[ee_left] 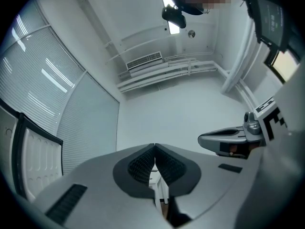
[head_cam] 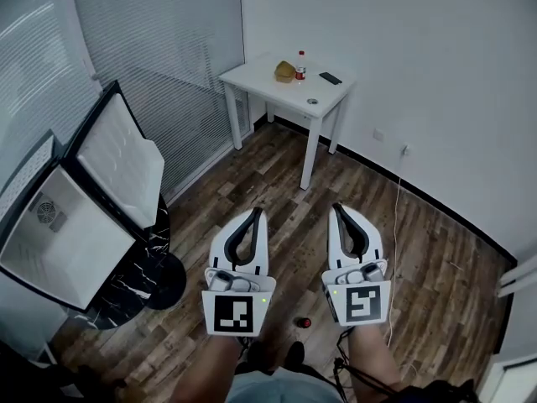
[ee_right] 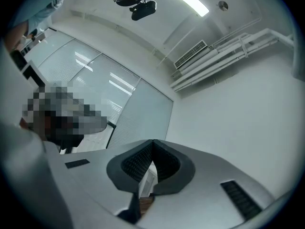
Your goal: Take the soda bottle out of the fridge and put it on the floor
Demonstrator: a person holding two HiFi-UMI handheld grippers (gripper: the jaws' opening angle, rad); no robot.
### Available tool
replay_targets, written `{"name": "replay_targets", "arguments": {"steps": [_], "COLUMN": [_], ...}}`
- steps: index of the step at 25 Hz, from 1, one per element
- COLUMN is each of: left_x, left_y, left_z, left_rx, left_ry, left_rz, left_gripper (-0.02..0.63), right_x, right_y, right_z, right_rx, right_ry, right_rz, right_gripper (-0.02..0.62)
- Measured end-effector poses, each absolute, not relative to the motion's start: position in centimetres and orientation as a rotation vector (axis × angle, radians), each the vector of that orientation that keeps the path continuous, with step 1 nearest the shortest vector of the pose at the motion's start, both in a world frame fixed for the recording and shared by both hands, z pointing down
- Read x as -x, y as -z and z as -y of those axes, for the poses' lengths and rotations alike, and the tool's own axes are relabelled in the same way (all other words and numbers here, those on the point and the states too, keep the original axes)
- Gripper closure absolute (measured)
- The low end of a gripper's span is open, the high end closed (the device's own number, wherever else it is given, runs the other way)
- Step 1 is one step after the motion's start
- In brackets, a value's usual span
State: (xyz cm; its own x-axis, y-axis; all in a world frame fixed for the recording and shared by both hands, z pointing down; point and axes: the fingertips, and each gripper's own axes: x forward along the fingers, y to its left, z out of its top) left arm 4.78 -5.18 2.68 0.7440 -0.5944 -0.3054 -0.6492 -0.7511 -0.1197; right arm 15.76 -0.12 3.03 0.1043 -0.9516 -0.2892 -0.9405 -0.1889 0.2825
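Head view: left gripper (head_cam: 255, 212) and right gripper (head_cam: 338, 208) pressed together, empty — a careless step could topple the near red-capped bottle (head_cam: 304, 322) (probably the soda).

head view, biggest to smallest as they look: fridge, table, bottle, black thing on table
1. fridge, also nearest the camera
2. table
3. bottle and black thing: both tiny, too alike to rank

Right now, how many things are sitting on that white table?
4: a bottle at the back, a tan lump beside it, a black flat thing further right, and a small round thing near the front edge. Something small could hide behind the lump.
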Motion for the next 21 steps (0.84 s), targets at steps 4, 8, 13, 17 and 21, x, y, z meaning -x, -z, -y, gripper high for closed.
{"name": "replay_targets", "arguments": {"steps": [4, 8, 13, 17, 21], "left_x": [-4.36, -4.18, -4.29, -4.24, -4.15], "left_y": [-2.43, -2.45, -2.17, -2.17, -2.07], "left_z": [5.67, 5.99, 6.11, 6.1, 6.19], "left_rx": [2.722, 2.735, 2.743, 2.748, 2.715], "left_ry": [-0.38, -0.385, -0.397, -0.398, -0.381], "left_rz": [-0.996, -1.004, -1.003, -1.007, -0.978], "left_gripper": [0.589, 0.589, 0.589, 0.589, 0.589], "right_x": [-15.38, -15.07, -15.23, -15.18, -15.02], "right_y": [-2.85, -2.86, -2.57, -2.62, -2.66], "right_z": [0.5, 0.78, 0.91, 0.87, 0.96], "right_rx": [-2.31, -2.308, -2.324, -2.329, -2.332], "right_ry": [0.63, 0.638, 0.638, 0.642, 0.645], "right_rz": [1.985, 1.983, 1.972, 1.965, 1.955], "right_gripper": [0.584, 0.584, 0.584, 0.584, 0.584]}}
